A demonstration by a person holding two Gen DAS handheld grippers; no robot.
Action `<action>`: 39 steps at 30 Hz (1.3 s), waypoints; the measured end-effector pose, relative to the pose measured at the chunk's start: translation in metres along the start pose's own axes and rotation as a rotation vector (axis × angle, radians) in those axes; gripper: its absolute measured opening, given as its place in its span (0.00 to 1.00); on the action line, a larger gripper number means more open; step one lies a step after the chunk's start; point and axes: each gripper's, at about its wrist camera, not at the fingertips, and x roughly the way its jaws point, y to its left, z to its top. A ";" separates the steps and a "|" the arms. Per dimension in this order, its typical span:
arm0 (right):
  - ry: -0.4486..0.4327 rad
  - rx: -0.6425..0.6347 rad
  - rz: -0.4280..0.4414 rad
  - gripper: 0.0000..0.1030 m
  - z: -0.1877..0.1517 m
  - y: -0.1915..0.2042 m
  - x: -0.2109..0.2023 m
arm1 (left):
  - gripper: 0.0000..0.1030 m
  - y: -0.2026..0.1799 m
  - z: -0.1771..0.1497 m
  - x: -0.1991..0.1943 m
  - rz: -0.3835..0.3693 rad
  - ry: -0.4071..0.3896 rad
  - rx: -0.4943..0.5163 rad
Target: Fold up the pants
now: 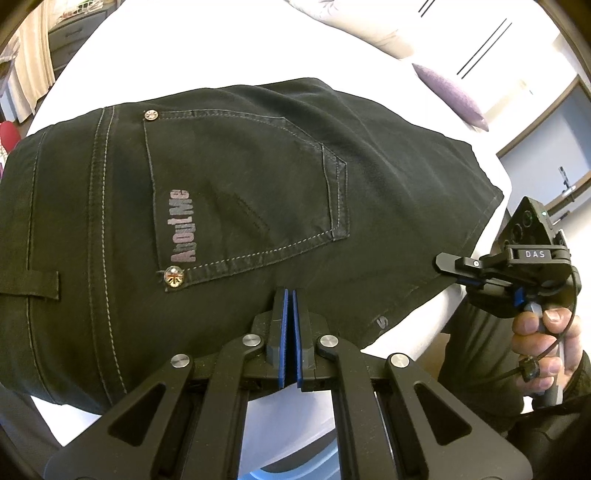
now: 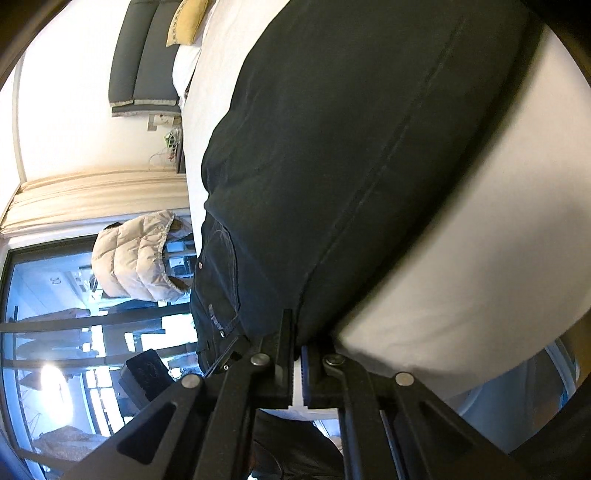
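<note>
Dark black-green pants (image 1: 240,206) lie flat on a white bed (image 1: 229,55), back pocket up, waistband to the left. My left gripper (image 1: 290,295) is shut, its blue pads together over the near edge of the pants, with no cloth seen between them. My right gripper (image 1: 448,267) shows at the right, its jaws shut on the pants' edge. In the right wrist view the right gripper (image 2: 297,332) is shut on the folded edge of the pants (image 2: 351,147), which stretch away over the bed (image 2: 480,277).
A purple pillow (image 1: 448,96) and a white pillow (image 1: 354,26) lie at the far side of the bed. A beige puffer jacket (image 2: 136,254) hangs by a window. A grey headboard (image 2: 144,55) and a yellow cushion (image 2: 186,22) stand beyond the bed.
</note>
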 end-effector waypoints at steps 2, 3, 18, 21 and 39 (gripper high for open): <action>0.014 -0.008 0.012 0.03 0.005 -0.001 0.001 | 0.02 0.001 0.001 0.000 -0.006 -0.004 -0.007; 0.014 -0.004 0.024 0.07 0.007 0.000 0.002 | 0.02 0.003 0.001 -0.001 -0.007 -0.005 -0.013; -0.296 0.210 0.133 0.00 0.058 -0.061 -0.081 | 0.02 0.002 0.000 -0.002 0.006 0.006 0.002; -0.315 0.166 0.088 0.00 0.055 -0.054 -0.085 | 0.02 0.001 0.001 -0.002 0.009 0.008 0.004; -0.301 -0.214 -0.070 0.21 0.084 0.066 -0.098 | 0.02 0.018 -0.009 -0.007 -0.035 -0.025 -0.029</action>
